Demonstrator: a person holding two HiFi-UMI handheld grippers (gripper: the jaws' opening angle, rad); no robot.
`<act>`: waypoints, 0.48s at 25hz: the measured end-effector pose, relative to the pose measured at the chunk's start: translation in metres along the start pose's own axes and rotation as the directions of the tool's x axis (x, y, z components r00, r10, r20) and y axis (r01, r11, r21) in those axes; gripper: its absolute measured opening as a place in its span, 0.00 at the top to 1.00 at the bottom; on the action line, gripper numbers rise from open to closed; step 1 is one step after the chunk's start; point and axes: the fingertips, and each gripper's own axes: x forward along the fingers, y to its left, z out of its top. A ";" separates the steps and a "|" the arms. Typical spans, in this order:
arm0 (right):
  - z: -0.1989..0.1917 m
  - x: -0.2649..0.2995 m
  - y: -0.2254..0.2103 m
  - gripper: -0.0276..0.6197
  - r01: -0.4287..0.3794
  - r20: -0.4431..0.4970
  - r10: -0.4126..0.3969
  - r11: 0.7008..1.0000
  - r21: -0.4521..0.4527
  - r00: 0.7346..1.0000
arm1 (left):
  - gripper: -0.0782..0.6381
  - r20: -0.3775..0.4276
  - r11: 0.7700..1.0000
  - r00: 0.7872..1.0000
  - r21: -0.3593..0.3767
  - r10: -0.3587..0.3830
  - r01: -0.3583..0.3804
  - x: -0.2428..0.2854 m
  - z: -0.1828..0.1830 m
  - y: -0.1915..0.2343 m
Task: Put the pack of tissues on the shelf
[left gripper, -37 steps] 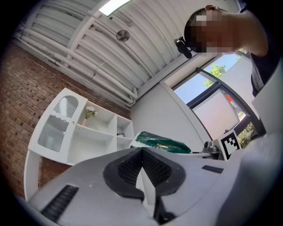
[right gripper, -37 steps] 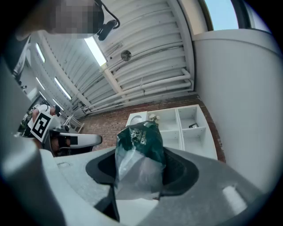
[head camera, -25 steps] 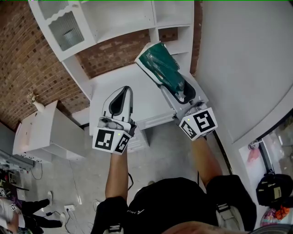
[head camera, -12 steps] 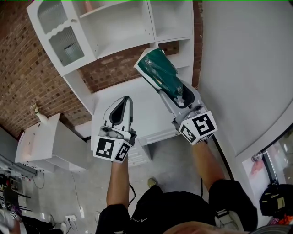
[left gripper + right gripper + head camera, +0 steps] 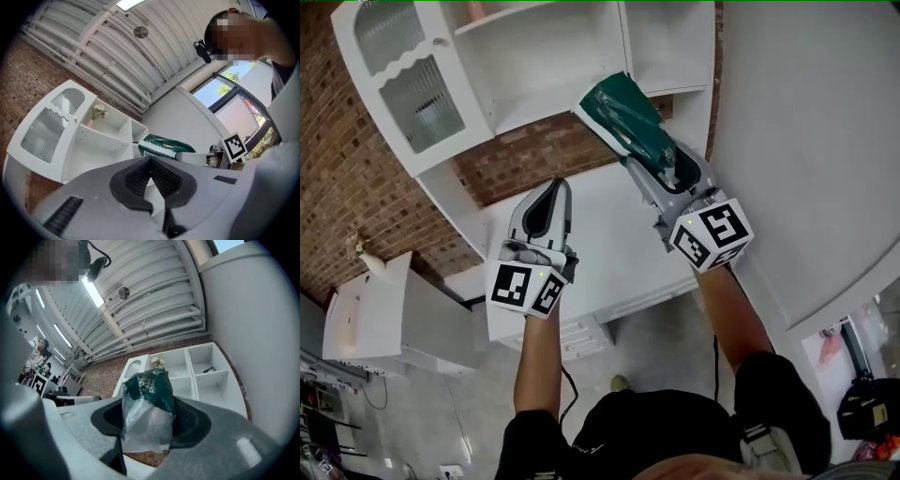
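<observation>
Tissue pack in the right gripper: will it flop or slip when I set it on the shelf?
Probably soft: the tissue pack crumples where the right gripper pinches it. Likely light, as it juts out from one end without sagging much. Its glossy film may slide on the shelf.

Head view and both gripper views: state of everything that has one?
green plastic pack of tissues: clamped, held up in front of the white shelf unit, not on it
right hand-held gripper: shut on the pack
left hand-held gripper: jaws together, empty
white cabinet door with ribbed glass: closed
small vase of white flowers: upright on a shelf
</observation>
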 end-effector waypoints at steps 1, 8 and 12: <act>-0.001 0.014 -0.003 0.58 0.007 0.002 -0.007 1.000 -0.001 1.000 | 0.90 0.002 1.000 1.000 -0.003 -0.005 0.005 0.004 -0.002 0.013; 0.009 0.112 -0.020 0.58 0.055 0.030 -0.054 0.997 -0.046 0.998 | 0.90 0.009 0.998 0.999 -0.018 -0.052 0.052 0.031 -0.013 0.097; 0.022 0.154 -0.037 0.58 0.077 0.037 -0.075 0.996 -0.048 0.996 | 0.90 0.016 0.997 0.997 -0.035 -0.069 0.070 0.047 -0.018 0.125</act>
